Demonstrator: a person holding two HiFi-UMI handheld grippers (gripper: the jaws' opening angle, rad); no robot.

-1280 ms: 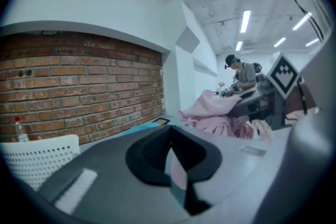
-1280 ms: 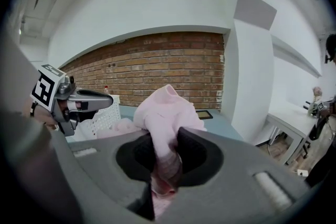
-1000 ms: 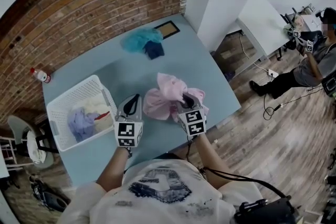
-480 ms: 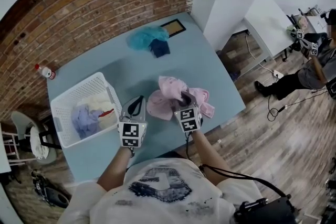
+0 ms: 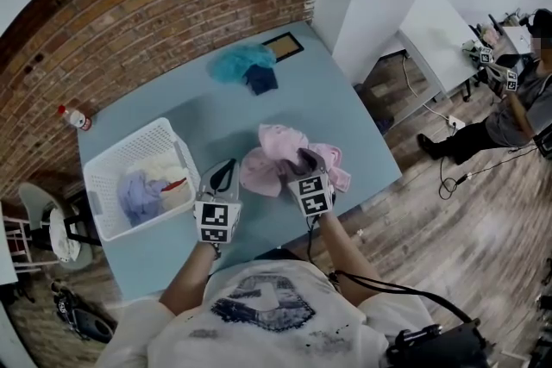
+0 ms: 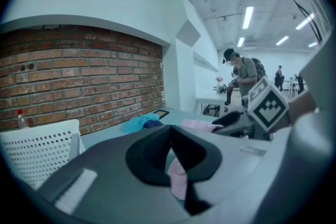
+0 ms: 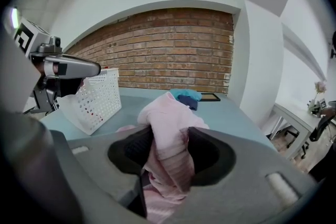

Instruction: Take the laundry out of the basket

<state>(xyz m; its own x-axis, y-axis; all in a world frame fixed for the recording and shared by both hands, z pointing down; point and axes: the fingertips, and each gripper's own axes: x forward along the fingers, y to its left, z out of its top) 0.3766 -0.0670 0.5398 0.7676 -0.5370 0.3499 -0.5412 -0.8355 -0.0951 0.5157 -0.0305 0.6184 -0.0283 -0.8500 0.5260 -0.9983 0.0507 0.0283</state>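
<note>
One crumpled pale-pink garment (image 5: 274, 161) is seen on the table (image 5: 345, 108), bunched loosely between the right gripper's (image 5: 304, 159) jaws, which have just been opening. The left gripper (image 5: 226, 165) is held closed (the pink sliver behind its tips cannot be placed). Lavender, cream and red pieces are half hidden in the single basket (image 5: 102, 172).

Right tool (image 5: 304, 159) jaws just opened around pink garment (image 5: 261, 170).
</note>
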